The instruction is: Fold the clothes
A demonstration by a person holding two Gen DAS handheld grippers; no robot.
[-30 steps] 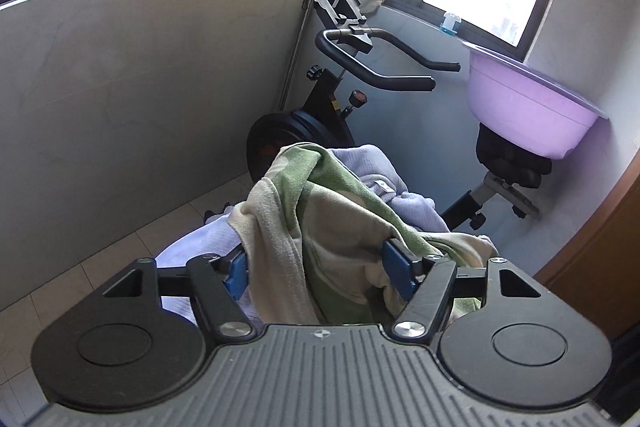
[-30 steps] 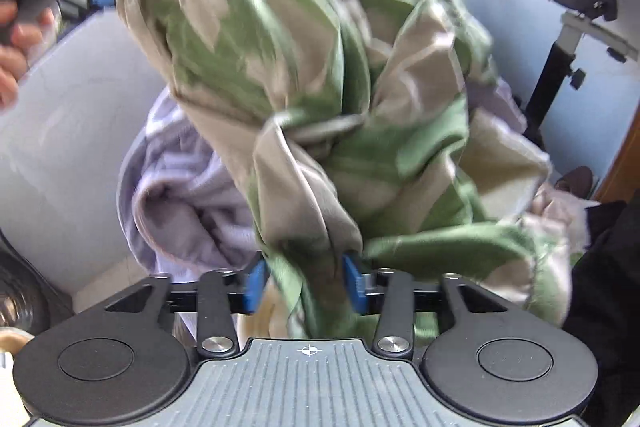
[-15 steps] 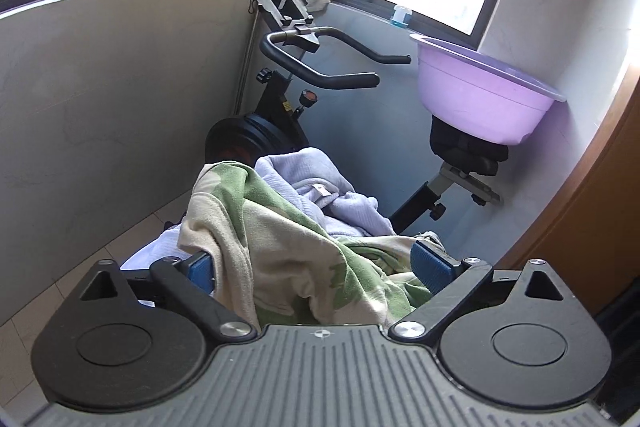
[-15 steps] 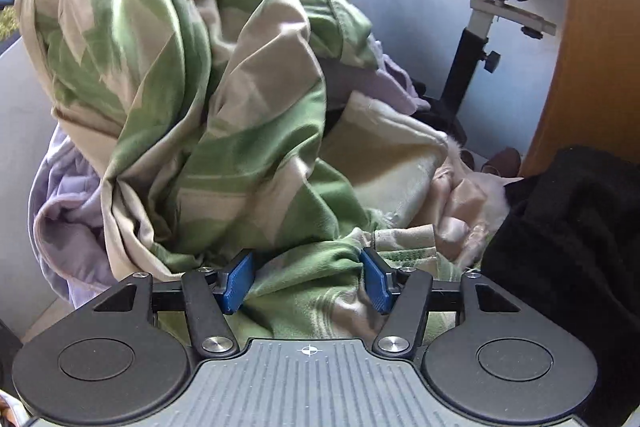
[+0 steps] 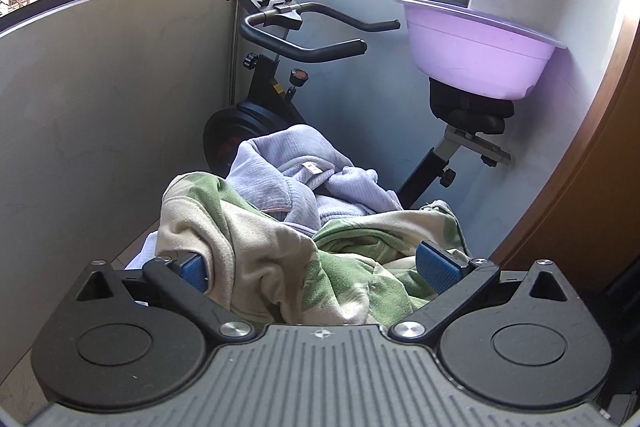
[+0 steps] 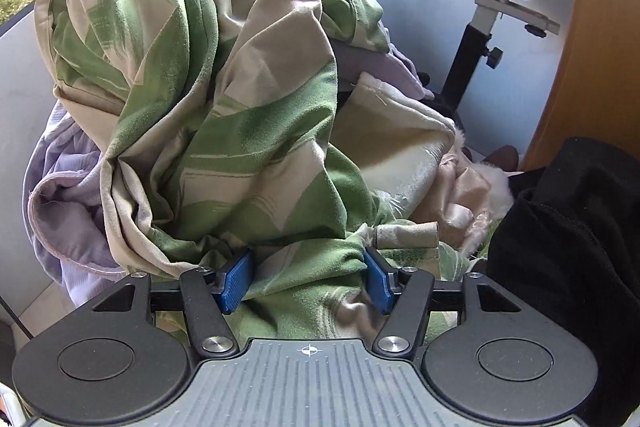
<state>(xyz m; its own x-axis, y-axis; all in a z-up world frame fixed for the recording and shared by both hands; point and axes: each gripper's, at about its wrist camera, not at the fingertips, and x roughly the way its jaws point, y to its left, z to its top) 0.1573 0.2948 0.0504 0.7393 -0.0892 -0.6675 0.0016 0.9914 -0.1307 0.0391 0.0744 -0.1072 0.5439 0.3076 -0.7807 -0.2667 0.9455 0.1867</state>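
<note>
Because my left gripper [image 5: 316, 267] stands wide apart around the green-and-cream garment [image 5: 280, 251], holding nothing, the soft brushed cloth may slide off the pile onto the lilac fleece [image 5: 296, 175]. In the right view, my right gripper [image 6: 306, 281] is also apart, with a thick fold between the pads, not pinched; closing there could catch several layers and drag the black garment [image 6: 568, 227] nearby.

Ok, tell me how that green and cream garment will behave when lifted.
The green and cream garment looks floppy: it lies in deep folds, so it will likely sag. Its brushed surface suggests decent grip. It drapes over the lilac garment, which may drag.
</note>
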